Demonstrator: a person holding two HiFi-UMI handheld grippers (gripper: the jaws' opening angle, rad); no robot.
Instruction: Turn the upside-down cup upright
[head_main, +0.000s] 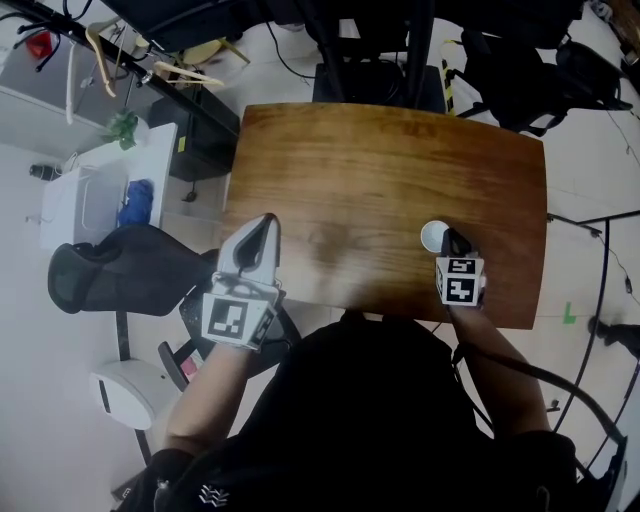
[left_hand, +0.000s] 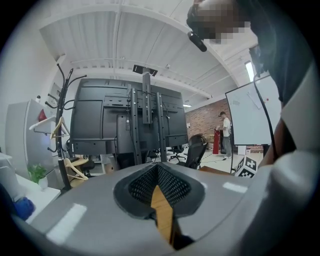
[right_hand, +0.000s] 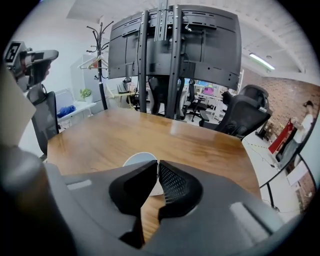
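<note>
Fingers (right_hand: 176, 186) of the right gripper (right_hand: 156, 164) are seen clenched almost tip to tip on the near wall of the cup (right_hand: 136, 160), a thin white strip of which is caught between them in the right gripper view. The cup is found at the lower centre of that frame, standing on the wooden worktop (right_hand: 150, 132), with a round pale face ringed in white turned upward; whether that face is the mouth or the base cannot be told. In the head view the cup (head_main: 434, 236) is placed toward the lower right of the worktop (head_main: 380, 180), close to its near edge, with the right gripper (head_main: 451, 241) touching it from below in the frame. The left gripper (head_main: 264, 222) is held at the lower left of the head view, over the worktop's left edge and well apart from the cup. In the left gripper view its fingers (left_hand: 175, 186) are pressed together with nothing held between them, only a sliver of wood being seen through the gap beneath the tips of the left gripper (left_hand: 158, 167). Black screens on a stand (left_hand: 145, 120) and a coat rack (left_hand: 62, 115) are seen beyond
</note>
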